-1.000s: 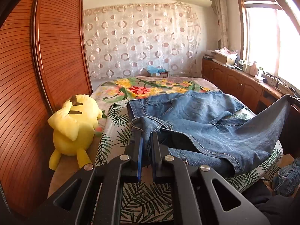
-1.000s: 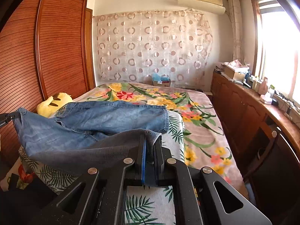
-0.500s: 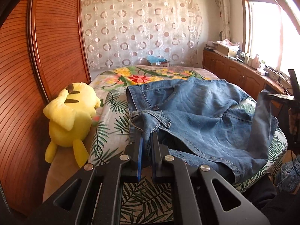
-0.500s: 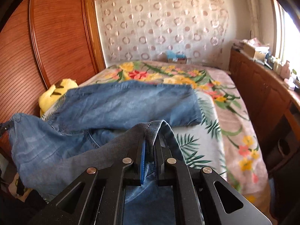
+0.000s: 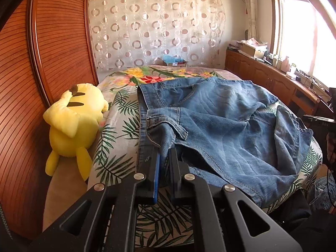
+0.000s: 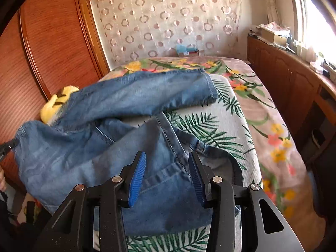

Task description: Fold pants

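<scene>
Home bedroom: bed (image 5: 117,138), wardrobe (image 5: 52,48), curtain (image 5: 155,31).

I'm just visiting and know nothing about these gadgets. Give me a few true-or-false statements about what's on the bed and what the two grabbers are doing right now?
1. The left gripper pinches a fold of the blue denim pants. True.
2. The right gripper is clamped tight on the denim. False: its jaws are opening, and the cloth lies loose beneath them.
3. A yellow plush toy lies at the bed's edge beside the wooden wardrobe. True.
4. The pants are folded into a neat square. False: they lie rumpled, one leg stretched across the leaf-print bedspread.
5. The bedspread is plain white. False: it has green leaves and flowers.
</scene>
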The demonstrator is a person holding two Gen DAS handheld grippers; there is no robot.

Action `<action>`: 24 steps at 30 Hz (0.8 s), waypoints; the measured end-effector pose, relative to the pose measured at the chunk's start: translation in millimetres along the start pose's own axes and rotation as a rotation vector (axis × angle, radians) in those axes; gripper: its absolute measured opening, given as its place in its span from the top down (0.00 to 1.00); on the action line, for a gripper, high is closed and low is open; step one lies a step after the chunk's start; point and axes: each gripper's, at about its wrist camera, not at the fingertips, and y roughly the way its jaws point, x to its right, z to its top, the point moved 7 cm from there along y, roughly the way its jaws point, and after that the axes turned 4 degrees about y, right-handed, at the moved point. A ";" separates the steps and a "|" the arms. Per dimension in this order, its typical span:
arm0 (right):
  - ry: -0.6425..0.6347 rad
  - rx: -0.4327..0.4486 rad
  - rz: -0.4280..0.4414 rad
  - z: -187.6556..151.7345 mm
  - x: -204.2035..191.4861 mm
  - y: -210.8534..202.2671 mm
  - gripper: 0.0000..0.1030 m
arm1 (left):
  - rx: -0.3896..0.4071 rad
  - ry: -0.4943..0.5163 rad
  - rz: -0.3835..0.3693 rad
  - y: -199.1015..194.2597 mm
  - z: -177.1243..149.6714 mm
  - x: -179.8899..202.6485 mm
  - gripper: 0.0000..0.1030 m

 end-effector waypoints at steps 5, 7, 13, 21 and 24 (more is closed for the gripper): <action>0.011 -0.027 -0.024 5.6 10.3 18.5 0.57 | -0.012 -0.002 0.000 2.1 -4.3 -1.0 0.92; 0.025 -0.056 -0.008 5.7 12.3 26.5 0.57 | -0.015 -0.005 0.001 2.5 -5.1 -1.9 0.92; -0.002 -0.093 0.031 0.4 5.2 32.1 0.77 | -0.029 -0.012 0.002 7.9 -10.6 -3.9 0.92; -0.011 0.042 0.045 26.0 11.3 -16.2 0.94 | 0.023 -0.016 0.027 -3.7 2.6 -11.8 0.92; -0.002 0.160 0.023 53.6 19.5 -61.5 0.94 | 0.058 -0.022 0.033 -12.1 16.9 -15.1 0.92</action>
